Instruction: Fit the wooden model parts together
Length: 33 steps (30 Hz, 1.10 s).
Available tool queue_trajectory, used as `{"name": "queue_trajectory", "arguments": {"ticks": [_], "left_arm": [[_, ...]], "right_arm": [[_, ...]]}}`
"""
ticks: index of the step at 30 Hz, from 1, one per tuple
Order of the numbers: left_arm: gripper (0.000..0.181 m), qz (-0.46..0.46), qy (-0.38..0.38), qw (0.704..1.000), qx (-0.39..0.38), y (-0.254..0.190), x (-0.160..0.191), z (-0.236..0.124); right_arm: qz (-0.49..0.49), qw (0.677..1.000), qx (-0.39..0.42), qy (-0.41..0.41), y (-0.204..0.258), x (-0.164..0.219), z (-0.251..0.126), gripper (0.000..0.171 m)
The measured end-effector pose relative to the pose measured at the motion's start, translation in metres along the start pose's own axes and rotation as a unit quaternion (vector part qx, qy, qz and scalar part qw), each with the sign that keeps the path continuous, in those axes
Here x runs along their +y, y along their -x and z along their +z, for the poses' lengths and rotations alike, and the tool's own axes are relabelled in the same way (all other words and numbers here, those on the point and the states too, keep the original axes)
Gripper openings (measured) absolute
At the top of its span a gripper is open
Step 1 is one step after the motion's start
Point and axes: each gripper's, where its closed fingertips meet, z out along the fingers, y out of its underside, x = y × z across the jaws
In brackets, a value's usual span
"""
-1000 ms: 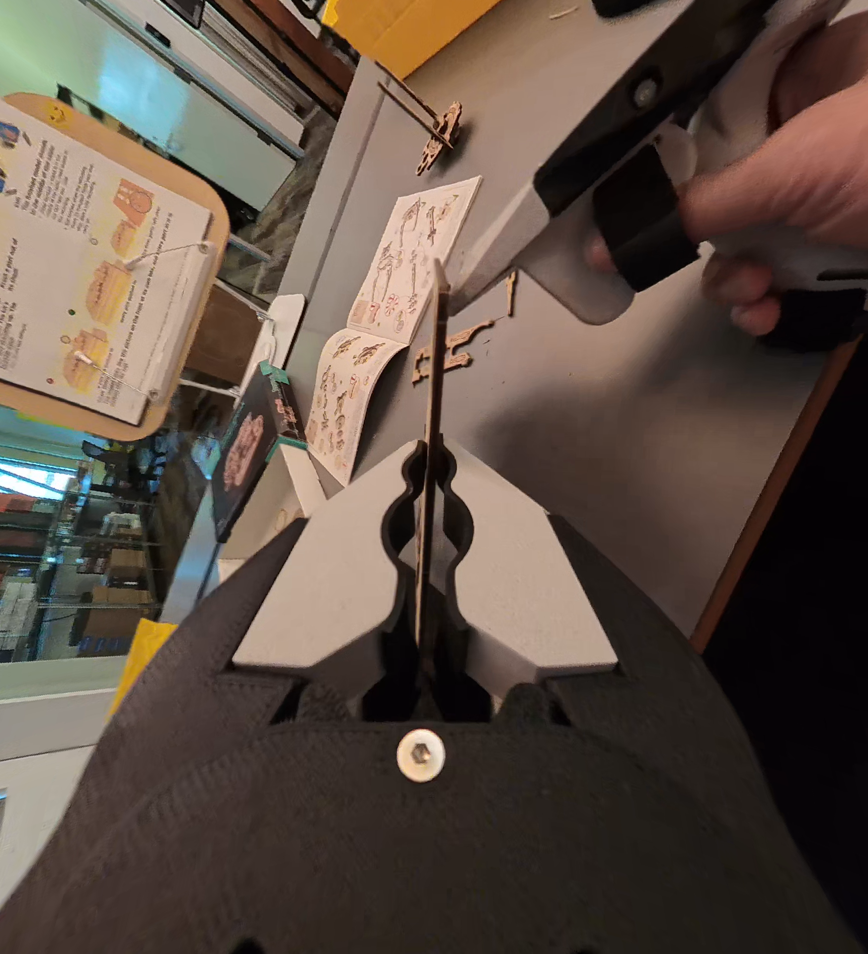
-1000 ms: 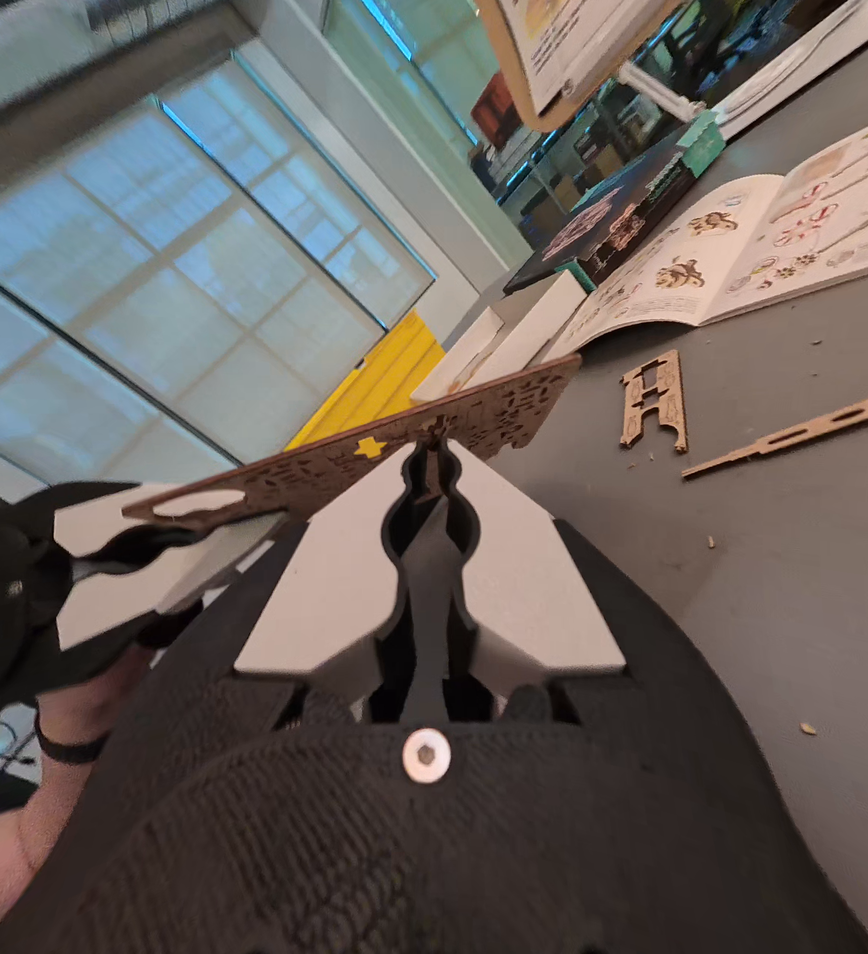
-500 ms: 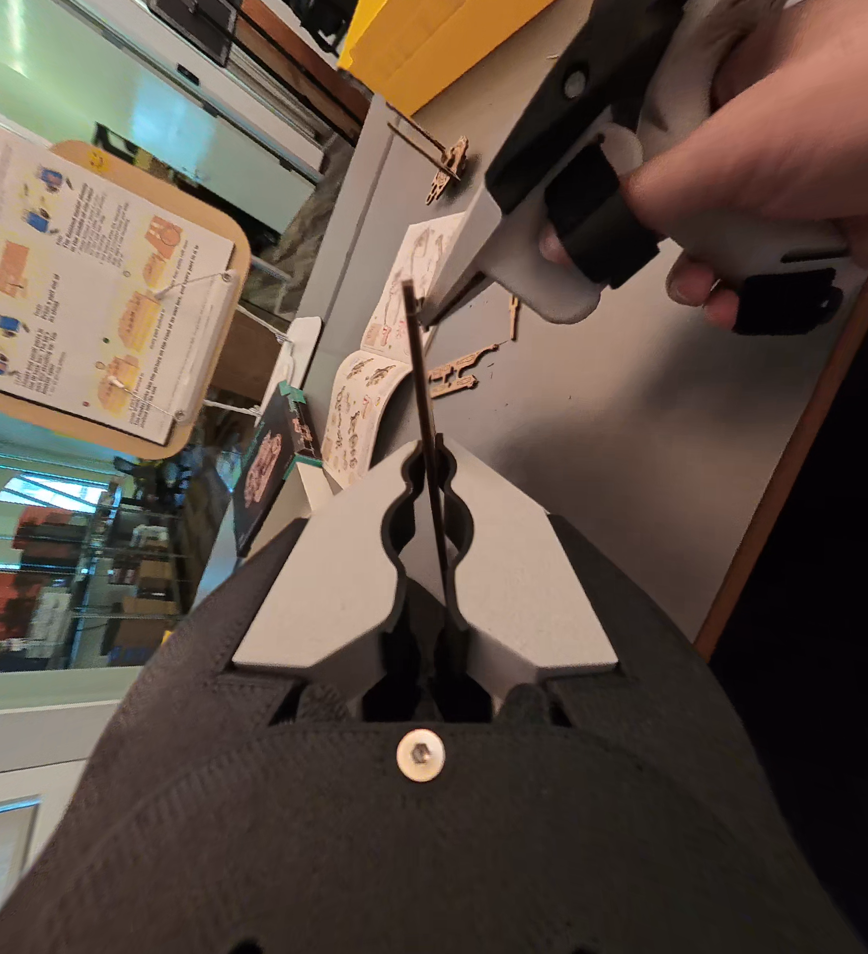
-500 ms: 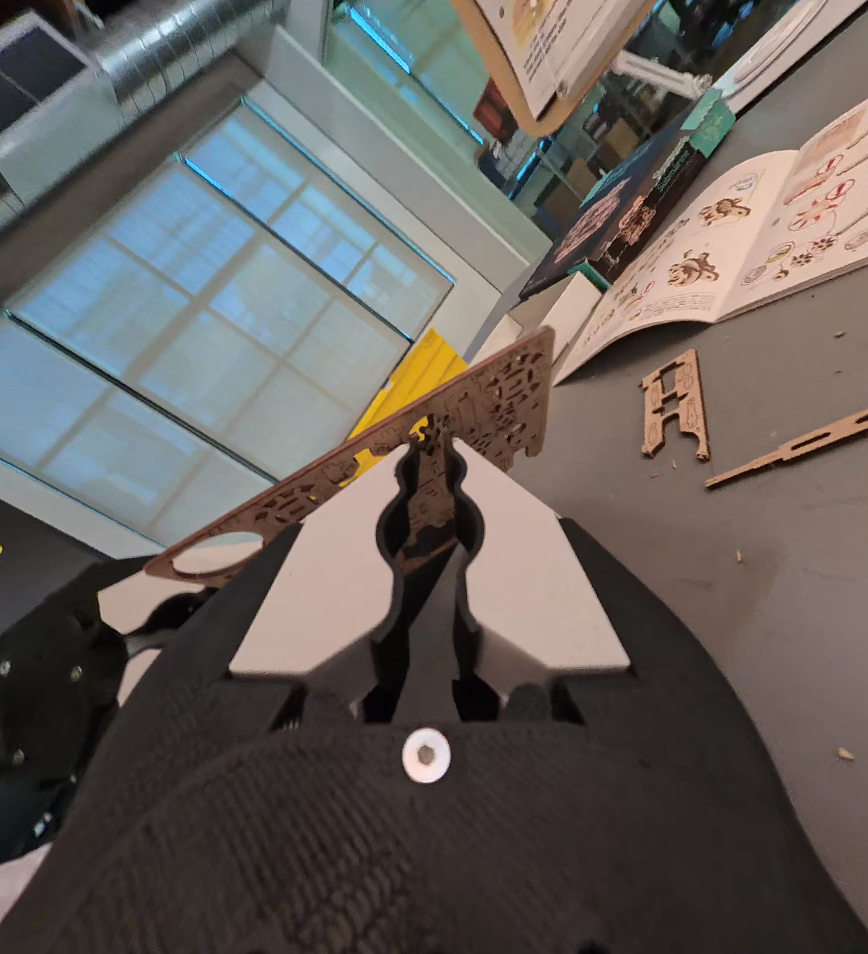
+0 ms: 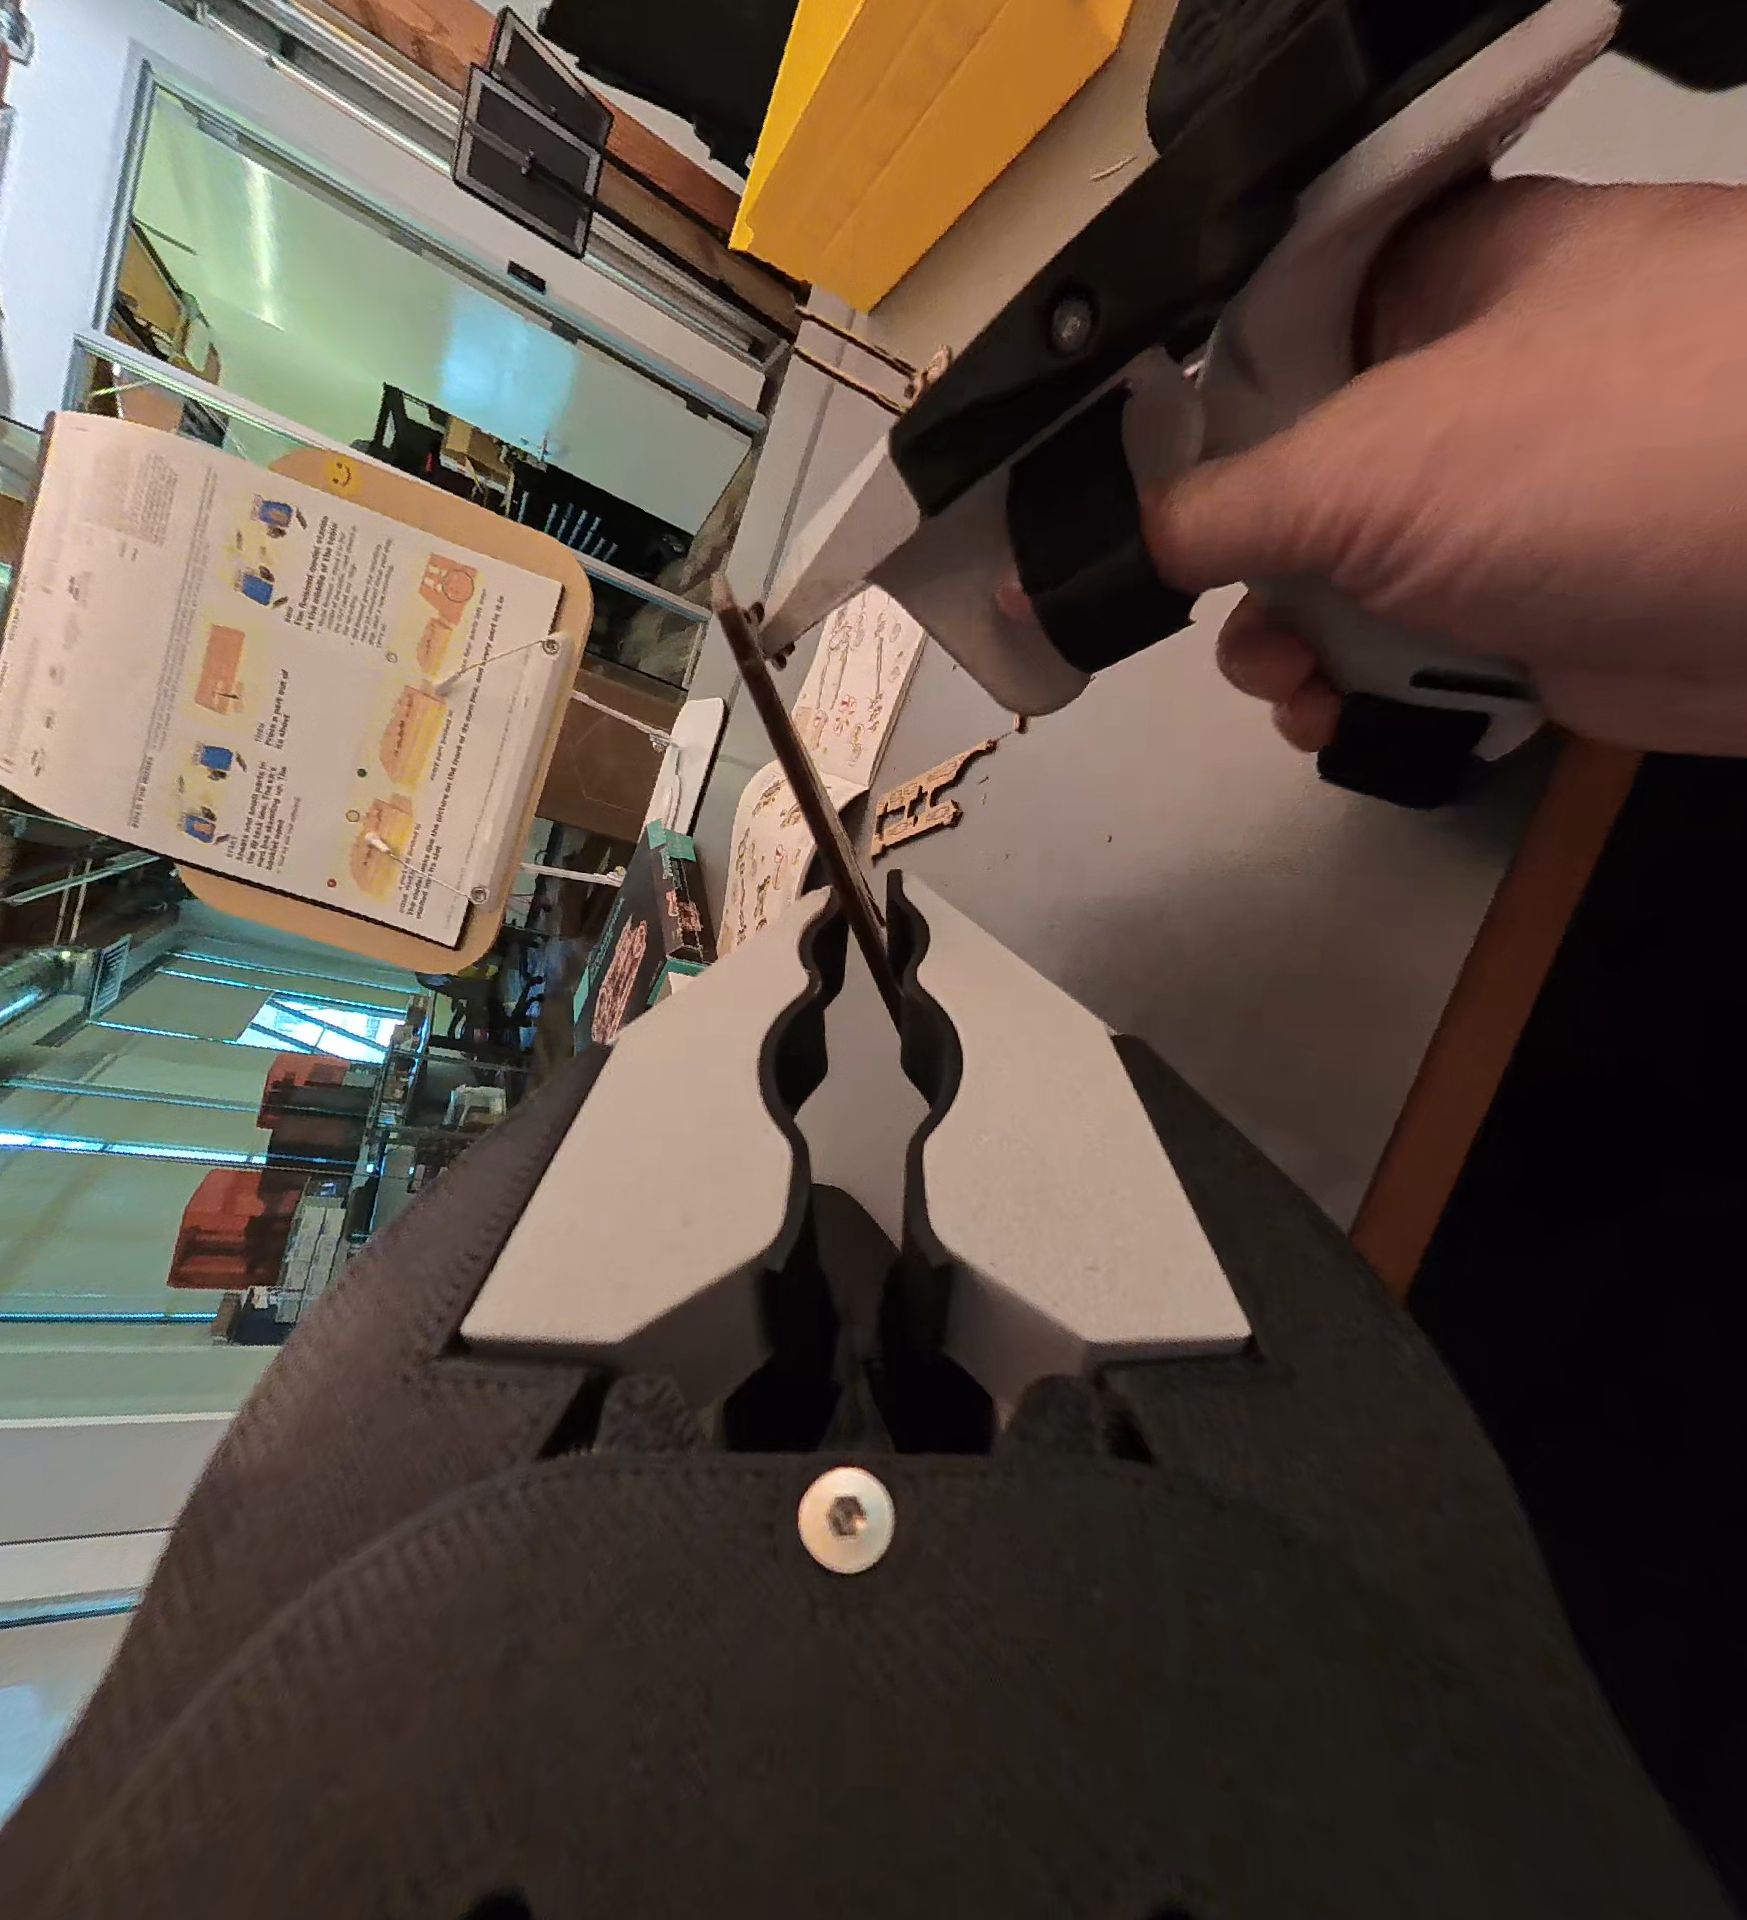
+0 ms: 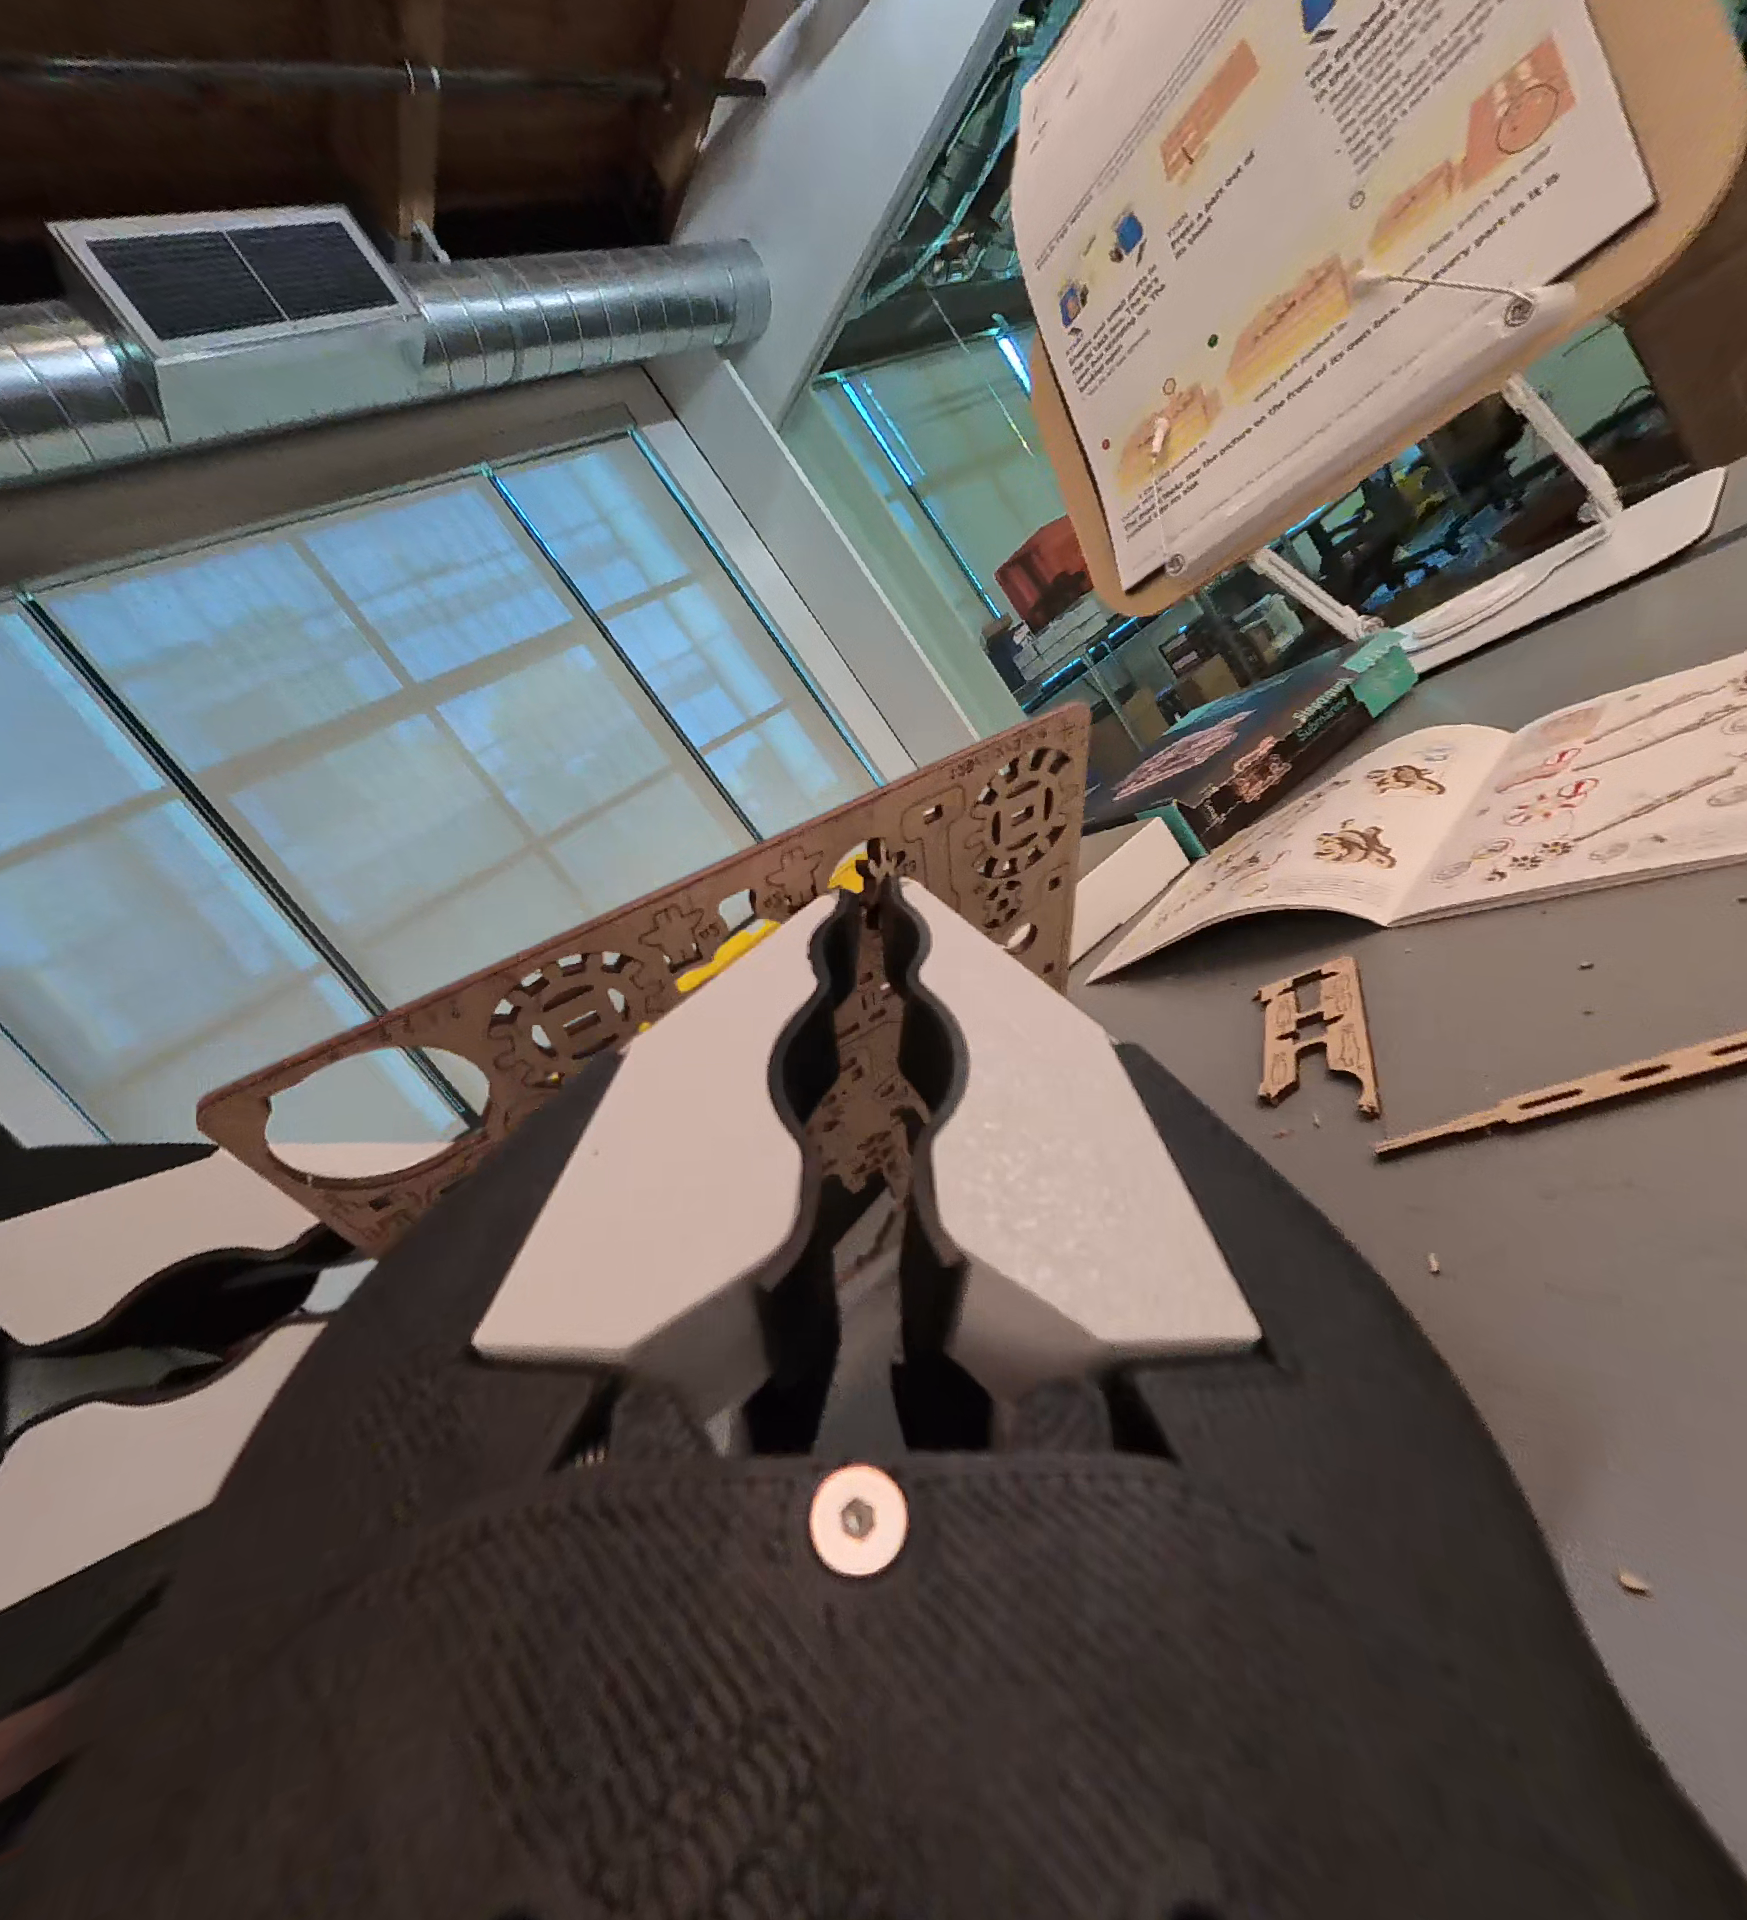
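Gripping the wooden sheet (image 6: 661, 997): right tongs (image 6: 874, 894); left tongs (image 5: 858, 904) parted.

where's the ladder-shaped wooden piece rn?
The ladder-shaped wooden piece lies flat on the grey table, right of the right gripper in the right wrist view, between the open instruction booklet and a long slotted strip.

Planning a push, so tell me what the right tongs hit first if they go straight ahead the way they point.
The wooden sheet. It stands across the tips of the right tongs and seems to touch them, so there is no free travel ahead.
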Motion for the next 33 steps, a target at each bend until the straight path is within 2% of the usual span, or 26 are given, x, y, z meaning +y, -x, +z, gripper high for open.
{"name": "queue_trajectory", "arguments": {"ticks": [1,11,15,17,25,33], "left_arm": [[0.005,0.000,-0.002,1.000,-0.006,0.001,0.000,0.000],[0.001,-0.011,-0.022,0.998,-0.052,0.017,-0.003,-0.009],[0.004,0.025,-0.033,0.997,-0.060,0.009,-0.007,-0.009],[0.004,0.033,-0.031,0.997,-0.058,0.004,-0.006,-0.009],[0.005,0.027,-0.033,0.998,-0.044,-0.004,-0.003,-0.011],[0.004,-0.001,-0.040,0.998,-0.042,0.006,0.000,-0.014]], "right_arm": [[-0.001,1.000,-0.002,0.003,0.000,0.000,0.000,0.003],[-0.040,0.998,-0.044,0.016,0.012,-0.005,0.001,0.002],[0.101,0.992,-0.074,-0.007,0.015,-0.010,0.003,0.007],[0.119,0.991,-0.055,0.015,0.009,0.001,0.006,0.010],[-0.069,0.997,-0.036,0.021,0.016,0.000,0.000,0.002],[-0.096,0.990,-0.079,0.059,0.019,-0.002,0.000,0.002]]}}
